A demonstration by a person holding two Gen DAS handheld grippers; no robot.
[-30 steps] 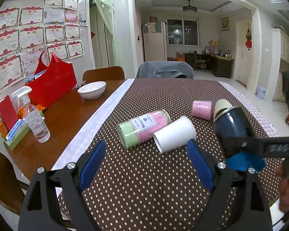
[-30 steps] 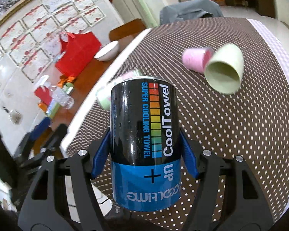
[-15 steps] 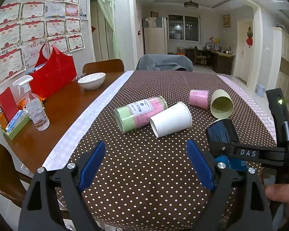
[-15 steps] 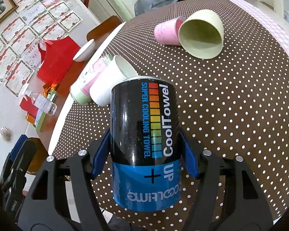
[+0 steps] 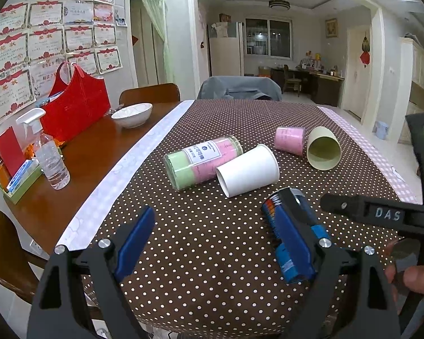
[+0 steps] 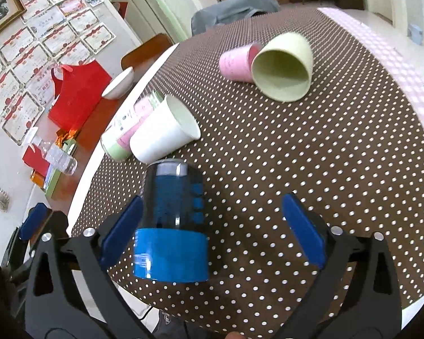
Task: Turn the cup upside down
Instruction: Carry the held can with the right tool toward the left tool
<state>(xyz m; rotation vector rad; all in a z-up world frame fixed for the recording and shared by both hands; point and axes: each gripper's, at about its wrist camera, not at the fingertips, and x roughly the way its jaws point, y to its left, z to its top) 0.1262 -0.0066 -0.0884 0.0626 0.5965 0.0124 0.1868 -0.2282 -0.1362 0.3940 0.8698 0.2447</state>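
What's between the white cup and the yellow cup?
Only bare dotted cloth. In the right wrist view the white cup and yellow cup lie apart; the pink cup sits behind that gap.

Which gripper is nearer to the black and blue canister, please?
Right. The right gripper is open around the black and blue canister, its left pad beside the wall. The left gripper is open, with the canister off to its right.

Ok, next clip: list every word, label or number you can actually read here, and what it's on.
"DAS": white letters on the black body of the right tongs.
Black and blue can: print blurred, unreadable.
Pink and green canister: white label, text too small.
Wall certificates: red headings, too small to read.
Blue box beside the spray bottle: unreadable.
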